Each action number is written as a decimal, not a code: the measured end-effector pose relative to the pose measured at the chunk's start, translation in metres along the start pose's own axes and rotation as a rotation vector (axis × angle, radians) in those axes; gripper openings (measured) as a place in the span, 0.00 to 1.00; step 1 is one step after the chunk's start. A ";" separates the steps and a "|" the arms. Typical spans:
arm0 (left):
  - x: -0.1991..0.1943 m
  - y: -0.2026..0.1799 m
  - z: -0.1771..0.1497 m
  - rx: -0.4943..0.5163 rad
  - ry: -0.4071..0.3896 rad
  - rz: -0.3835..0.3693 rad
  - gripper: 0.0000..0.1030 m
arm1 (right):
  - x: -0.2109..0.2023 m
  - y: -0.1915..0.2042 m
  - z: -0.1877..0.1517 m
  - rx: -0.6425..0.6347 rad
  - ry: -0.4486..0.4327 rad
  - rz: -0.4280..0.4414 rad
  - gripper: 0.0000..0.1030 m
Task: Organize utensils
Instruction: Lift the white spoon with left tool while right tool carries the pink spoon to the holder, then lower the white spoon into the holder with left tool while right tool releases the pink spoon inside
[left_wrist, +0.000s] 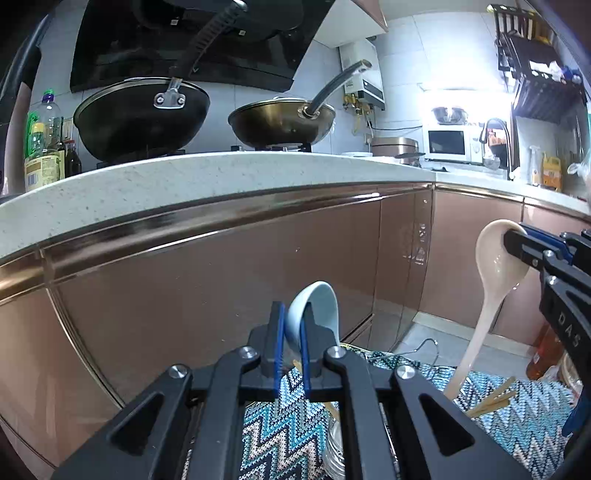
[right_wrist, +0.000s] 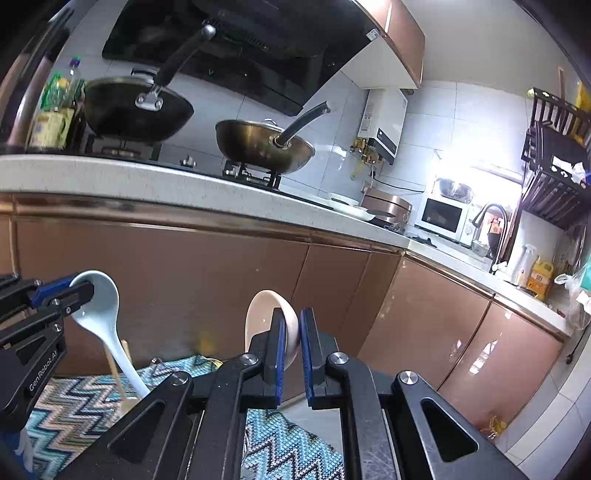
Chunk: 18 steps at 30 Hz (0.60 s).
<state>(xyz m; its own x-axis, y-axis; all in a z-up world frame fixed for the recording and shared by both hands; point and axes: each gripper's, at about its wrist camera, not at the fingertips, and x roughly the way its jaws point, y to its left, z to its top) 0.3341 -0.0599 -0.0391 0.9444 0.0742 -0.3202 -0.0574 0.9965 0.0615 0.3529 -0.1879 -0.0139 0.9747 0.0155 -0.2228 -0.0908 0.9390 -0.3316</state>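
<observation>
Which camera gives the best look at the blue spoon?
The right wrist view: the blue spoon shows side-on, bowl and handle, held by the left gripper. The left wrist view shows only its bowl between that gripper's fingers, the handle hidden.

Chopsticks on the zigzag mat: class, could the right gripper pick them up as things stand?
Probably not yet. The right gripper is shut on the cream spoon, so it has no free grip; the chopsticks lie low on the mat, below it.
</observation>
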 end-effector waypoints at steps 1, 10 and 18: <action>0.002 -0.003 -0.002 0.005 0.002 0.001 0.07 | 0.003 0.001 -0.002 -0.005 0.003 -0.003 0.08; 0.016 -0.016 -0.025 0.026 0.038 0.004 0.07 | 0.017 0.006 -0.025 0.006 0.045 0.050 0.08; 0.019 -0.018 -0.041 0.009 0.066 -0.058 0.10 | 0.014 0.006 -0.043 0.050 0.087 0.112 0.24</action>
<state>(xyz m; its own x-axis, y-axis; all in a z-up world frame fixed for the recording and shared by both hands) 0.3399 -0.0751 -0.0849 0.9227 0.0190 -0.3851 0.0001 0.9988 0.0495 0.3569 -0.1966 -0.0584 0.9377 0.0934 -0.3348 -0.1856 0.9490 -0.2550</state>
